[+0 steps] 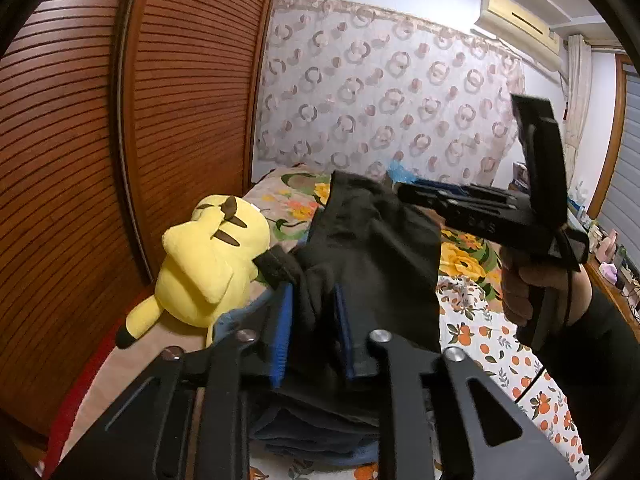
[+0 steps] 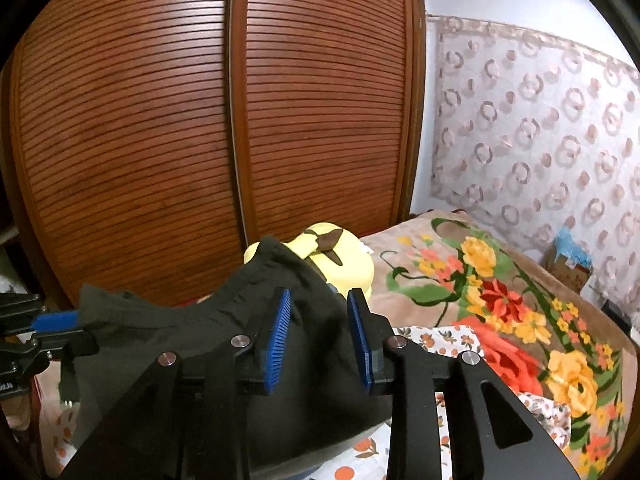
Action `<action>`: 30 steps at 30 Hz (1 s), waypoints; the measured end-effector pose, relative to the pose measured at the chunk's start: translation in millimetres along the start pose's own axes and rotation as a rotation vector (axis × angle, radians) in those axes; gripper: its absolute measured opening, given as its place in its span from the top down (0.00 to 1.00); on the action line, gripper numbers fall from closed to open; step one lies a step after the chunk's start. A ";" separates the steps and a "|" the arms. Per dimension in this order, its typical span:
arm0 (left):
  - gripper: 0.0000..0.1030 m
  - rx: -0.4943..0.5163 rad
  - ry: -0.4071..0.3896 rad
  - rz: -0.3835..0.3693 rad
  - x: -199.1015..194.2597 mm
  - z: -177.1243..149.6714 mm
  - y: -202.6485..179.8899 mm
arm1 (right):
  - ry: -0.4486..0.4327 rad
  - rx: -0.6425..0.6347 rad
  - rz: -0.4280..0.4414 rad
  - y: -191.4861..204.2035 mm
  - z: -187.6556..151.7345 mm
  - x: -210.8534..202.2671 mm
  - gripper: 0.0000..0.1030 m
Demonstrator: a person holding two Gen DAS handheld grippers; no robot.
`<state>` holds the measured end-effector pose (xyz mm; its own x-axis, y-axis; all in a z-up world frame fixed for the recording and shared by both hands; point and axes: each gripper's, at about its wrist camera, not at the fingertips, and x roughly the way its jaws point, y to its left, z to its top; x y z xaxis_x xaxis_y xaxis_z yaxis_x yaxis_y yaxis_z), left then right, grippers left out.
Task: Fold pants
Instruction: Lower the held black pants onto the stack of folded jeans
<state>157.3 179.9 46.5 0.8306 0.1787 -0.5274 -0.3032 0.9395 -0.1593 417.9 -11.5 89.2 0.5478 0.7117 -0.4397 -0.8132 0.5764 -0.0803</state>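
Observation:
The black pants point(image 1: 372, 248) hang bunched above the bed, stretched between both grippers. In the left wrist view my left gripper point(image 1: 312, 332) has a fold of the cloth lying loosely between its blue pads point(image 1: 280, 332), jaws parted. The right gripper point(image 1: 404, 194) reaches in from the right, held by a hand point(image 1: 528, 292), its tips at the pants' far edge. In the right wrist view the pants point(image 2: 200, 340) drape under and between my right gripper point(image 2: 320, 336), whose pads stand apart with a clear gap. The left gripper point(image 2: 76, 330) shows at the left edge by the cloth.
A yellow plush toy point(image 1: 204, 264) lies on the bed beside the wooden louvred wardrobe doors point(image 2: 160, 140). A floral blanket point(image 2: 500, 300) and orange-print sheet point(image 1: 492, 340) cover the bed. Folded dark blue clothes point(image 1: 312, 428) lie under the left gripper. A patterned curtain point(image 1: 400, 92) hangs behind.

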 end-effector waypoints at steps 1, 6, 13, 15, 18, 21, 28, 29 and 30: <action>0.63 0.002 -0.007 0.004 -2.1 1.2 -0.1 | -0.002 0.003 0.005 0.7 -3.1 -2.8 0.70; 0.55 0.025 -0.022 -0.006 -4.9 5.1 -5.6 | 0.000 0.018 0.036 -1.1 -18.5 -9.8 0.70; 0.55 0.073 0.022 -0.038 8.5 -1.5 -20.6 | 0.035 0.041 0.053 -12.2 -24.7 2.3 0.70; 0.55 0.075 0.061 -0.033 18.3 -7.3 -21.1 | 0.043 0.051 0.048 -16.8 -22.6 6.9 0.70; 0.55 0.072 0.116 -0.010 31.4 -21.2 -19.7 | 0.055 0.070 0.038 -23.1 -20.4 16.9 0.70; 0.55 0.075 0.141 0.002 38.4 -35.3 -19.5 | 0.088 0.082 0.021 -28.8 -21.2 35.9 0.70; 0.55 0.065 0.142 0.003 35.7 -38.0 -18.1 | 0.099 0.110 0.026 -29.9 -22.8 50.3 0.70; 0.55 0.066 0.143 0.004 35.3 -37.1 -18.6 | 0.096 0.112 0.022 -28.6 -21.2 47.6 0.70; 0.55 0.068 0.143 0.007 35.1 -36.5 -19.4 | 0.092 0.113 0.019 -27.9 -21.5 43.7 0.70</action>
<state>175.2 157.2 0.6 0.7521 0.1462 -0.6426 -0.2725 0.9568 -0.1013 460.3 -5.2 53.0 0.5082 0.6863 -0.5204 -0.7931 0.6085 0.0280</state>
